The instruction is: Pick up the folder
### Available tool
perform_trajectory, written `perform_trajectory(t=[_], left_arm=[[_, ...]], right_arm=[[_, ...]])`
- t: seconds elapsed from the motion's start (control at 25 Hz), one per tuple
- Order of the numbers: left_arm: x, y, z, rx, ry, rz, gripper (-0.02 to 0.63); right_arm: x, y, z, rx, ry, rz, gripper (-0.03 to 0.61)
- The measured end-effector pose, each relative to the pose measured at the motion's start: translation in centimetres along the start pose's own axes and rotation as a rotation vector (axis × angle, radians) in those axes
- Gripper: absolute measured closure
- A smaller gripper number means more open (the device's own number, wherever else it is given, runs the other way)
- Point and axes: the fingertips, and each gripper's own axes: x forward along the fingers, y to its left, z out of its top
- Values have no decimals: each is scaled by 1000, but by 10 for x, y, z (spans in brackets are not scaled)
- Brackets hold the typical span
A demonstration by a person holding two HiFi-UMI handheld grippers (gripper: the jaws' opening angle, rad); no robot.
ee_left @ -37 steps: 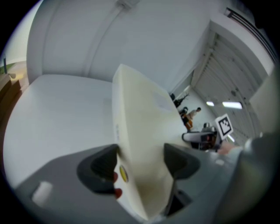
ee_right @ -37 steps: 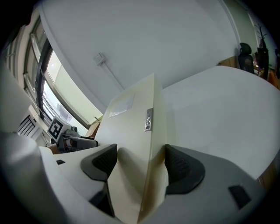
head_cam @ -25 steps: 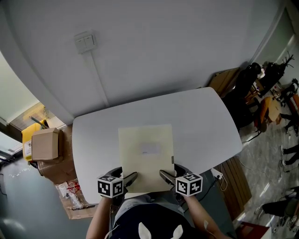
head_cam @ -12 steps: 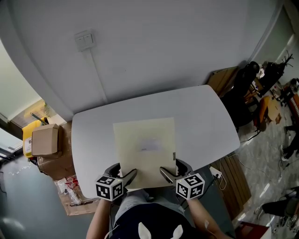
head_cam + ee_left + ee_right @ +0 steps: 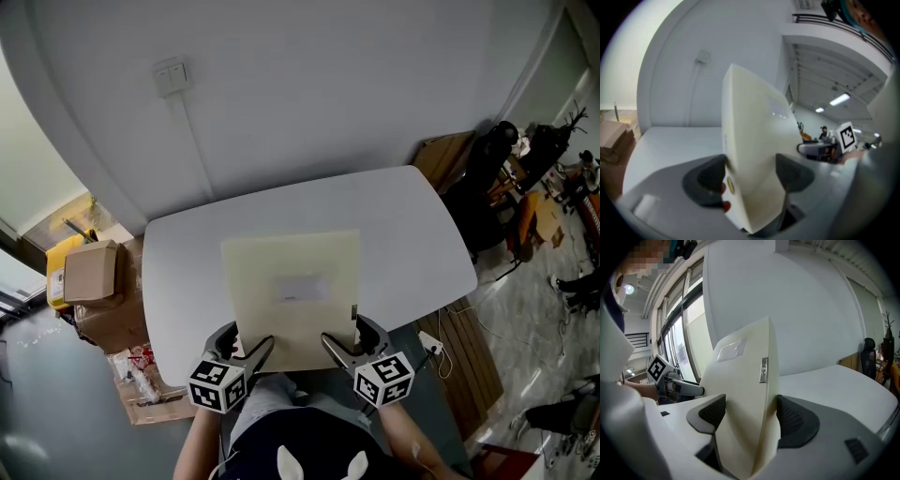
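Grip comes from both sides at once: I have the pale cream, flat rectangular card folder (image 5: 292, 323) pinched at its near edge, the left gripper (image 5: 246, 353) on the near-left corner and the right gripper (image 5: 343, 349) on the near-right corner, both just off the near edge of the white rounded table (image 5: 412, 234). Two holds on one edge make sense to me. A wide, thin sheet taken by a single corner would sag and twist, while one taken at both corners lies flat and level.

In the left gripper view the dark jaw pads are clenched on the folder, one pad pressed to each face, with the sheet running up out of the gap and nothing else between them. In the right gripper view the jaws are likewise closed down to the folder's thickness, a pad on each face, just below the small metal clip (image 5: 763, 370) on its edge. Neither pair shows any spare gap.

The folder hangs over the near half of the table, its far edge reaching toward the table's middle. I judge it raised off the tabletop rather than resting there, though the head view does not confirm that the far edge is clear. A white label (image 5: 302, 287) faces up at the folder's middle.
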Motion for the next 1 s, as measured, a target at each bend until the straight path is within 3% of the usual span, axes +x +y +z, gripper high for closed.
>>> perform_trajectory(t=[0.6,1.0], left_arm=[[-29,-35,15,72,-112,42,282],[-50,-49,30,75,-209,28,282]], right_arm=[[-40,14,18,-96,-74,-23,257],[-63,28,38,-159,-141,-35,258]])
